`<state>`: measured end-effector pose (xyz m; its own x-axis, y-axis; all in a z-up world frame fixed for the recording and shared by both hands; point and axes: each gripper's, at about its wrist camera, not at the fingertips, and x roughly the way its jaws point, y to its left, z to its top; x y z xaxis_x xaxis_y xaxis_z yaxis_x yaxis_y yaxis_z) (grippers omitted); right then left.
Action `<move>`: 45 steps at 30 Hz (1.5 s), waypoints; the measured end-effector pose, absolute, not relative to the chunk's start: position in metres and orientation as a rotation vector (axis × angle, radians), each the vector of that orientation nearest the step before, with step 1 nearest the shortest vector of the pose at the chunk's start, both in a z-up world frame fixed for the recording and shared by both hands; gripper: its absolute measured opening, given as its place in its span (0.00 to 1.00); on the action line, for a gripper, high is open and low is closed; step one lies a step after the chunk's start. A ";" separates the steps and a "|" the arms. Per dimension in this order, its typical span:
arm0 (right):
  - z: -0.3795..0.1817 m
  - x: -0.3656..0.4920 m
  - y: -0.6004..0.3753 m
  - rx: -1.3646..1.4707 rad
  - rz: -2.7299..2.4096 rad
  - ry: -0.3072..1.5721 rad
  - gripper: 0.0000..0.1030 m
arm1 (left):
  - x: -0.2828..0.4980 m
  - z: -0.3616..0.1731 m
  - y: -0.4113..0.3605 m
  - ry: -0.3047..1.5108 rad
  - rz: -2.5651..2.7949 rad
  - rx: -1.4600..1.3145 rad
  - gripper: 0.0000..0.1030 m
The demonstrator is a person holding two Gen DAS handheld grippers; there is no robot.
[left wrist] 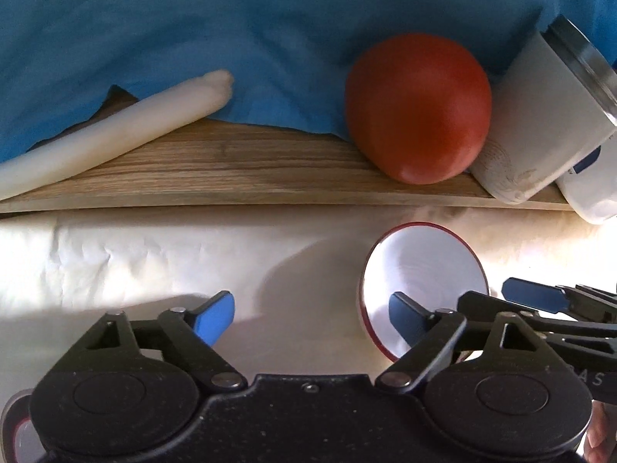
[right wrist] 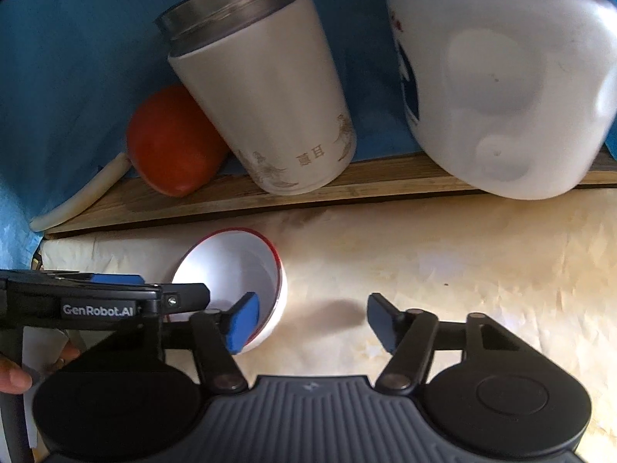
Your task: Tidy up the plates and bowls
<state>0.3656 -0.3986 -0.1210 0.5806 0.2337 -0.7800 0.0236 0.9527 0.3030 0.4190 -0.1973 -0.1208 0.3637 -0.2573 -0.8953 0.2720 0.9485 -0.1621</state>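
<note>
We found the bowl [left wrist: 422, 281] lying on the pale cloth [left wrist: 154, 262] that covered the desk, lower right of centre in the left wrist view and lower left of centre in the right wrist view, white inside with a red rim. Our left hand-held gripper [left wrist: 310, 318] stood spread, one blue pad over bare cloth and the other just in front of the bowl's rim, with nothing pinched. Our right hand-held gripper [right wrist: 312, 322] was also spread, its left pad overlapping the bowl's near rim in the picture and its right pad over bare cloth; whether that pad touched the rim we could not tell, and no grip was made. Along the upper part of both views ran a wooden shelf [left wrist: 231, 169] carrying a white stick [left wrist: 115, 131], a red ball [left wrist: 418, 108], a tumbler [right wrist: 262, 92] and a white jug [right wrist: 497, 77], all against blue fabric [left wrist: 231, 19]. At the lower left corner of the left wrist view a red-edged white rim peeked out, perhaps another dish, too hidden to say. We judged the task early: this bowl sat alone, unstacked, no plates showed, and taking hold of it and setting it with the others remained to do.
</note>
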 end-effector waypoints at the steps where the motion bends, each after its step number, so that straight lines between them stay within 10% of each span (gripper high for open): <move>1: -0.123 0.362 -0.401 0.300 0.131 0.948 0.59 | 0.419 -0.121 -0.198 1.151 -0.346 0.015 0.81; 19: -0.125 0.373 -0.392 0.363 0.164 0.958 0.15 | 0.416 -0.108 -0.206 1.159 -0.434 -0.041 0.11; 45: -0.082 0.330 -0.357 0.336 0.208 0.870 0.10 | 0.361 -0.060 -0.148 1.026 -0.363 -0.135 0.06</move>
